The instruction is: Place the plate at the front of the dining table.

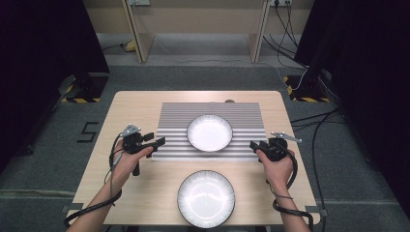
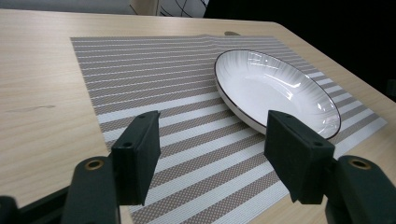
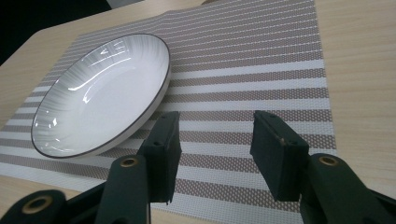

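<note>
On the wooden table point(image 1: 130, 104), both tools, left point(image 1: 158, 141) and right point(image 1: 253, 144), gape empty beside the striped mat's point(image 1: 174, 116) plate point(image 1: 209, 132).

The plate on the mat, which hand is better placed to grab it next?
Probably either: the plate sits midway between them. Slight edge to the left gripper, open, tips already over the mat edge; the right gripper, also open, sits just off the mat's corner.
</note>
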Demonstrator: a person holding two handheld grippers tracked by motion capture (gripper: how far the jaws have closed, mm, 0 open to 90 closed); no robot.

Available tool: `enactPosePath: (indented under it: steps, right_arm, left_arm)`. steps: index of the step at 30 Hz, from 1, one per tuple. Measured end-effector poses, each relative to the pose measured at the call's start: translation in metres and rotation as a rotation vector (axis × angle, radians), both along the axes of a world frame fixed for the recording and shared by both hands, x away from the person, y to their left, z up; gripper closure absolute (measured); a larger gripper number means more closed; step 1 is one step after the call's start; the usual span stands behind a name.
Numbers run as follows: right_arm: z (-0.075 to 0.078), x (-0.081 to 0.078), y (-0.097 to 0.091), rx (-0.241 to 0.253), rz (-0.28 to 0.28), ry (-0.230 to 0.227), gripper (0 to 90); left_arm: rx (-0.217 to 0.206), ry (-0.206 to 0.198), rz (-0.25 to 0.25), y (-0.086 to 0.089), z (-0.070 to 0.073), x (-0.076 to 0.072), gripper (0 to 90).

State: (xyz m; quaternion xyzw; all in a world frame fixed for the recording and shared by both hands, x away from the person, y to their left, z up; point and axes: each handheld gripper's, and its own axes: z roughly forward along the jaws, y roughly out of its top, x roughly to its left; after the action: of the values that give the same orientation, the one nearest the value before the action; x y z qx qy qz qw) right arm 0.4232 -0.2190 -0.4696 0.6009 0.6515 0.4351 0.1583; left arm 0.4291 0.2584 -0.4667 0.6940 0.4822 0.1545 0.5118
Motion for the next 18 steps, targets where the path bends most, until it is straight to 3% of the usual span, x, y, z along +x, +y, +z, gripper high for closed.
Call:
enactPosePath:
  steps: [11,15,18]
  right_arm:
    - [0.002,-0.017,-0.014,-0.015,-0.023,-0.006,51.9]
    - [-0.001,-0.025,-0.018,-0.016,-0.031,-0.004,51.7]
    - [-0.003,-0.03,-0.022,-0.021,-0.039,-0.002,51.7]
  left_arm:
    - [-0.002,0.002,0.01,0.02,-0.003,-0.016,35.4]
    - [-0.028,0.001,0.043,0.03,-0.005,-0.022,35.4]
    - [-0.021,0.006,0.046,0.035,-0.009,-0.026,35.4]
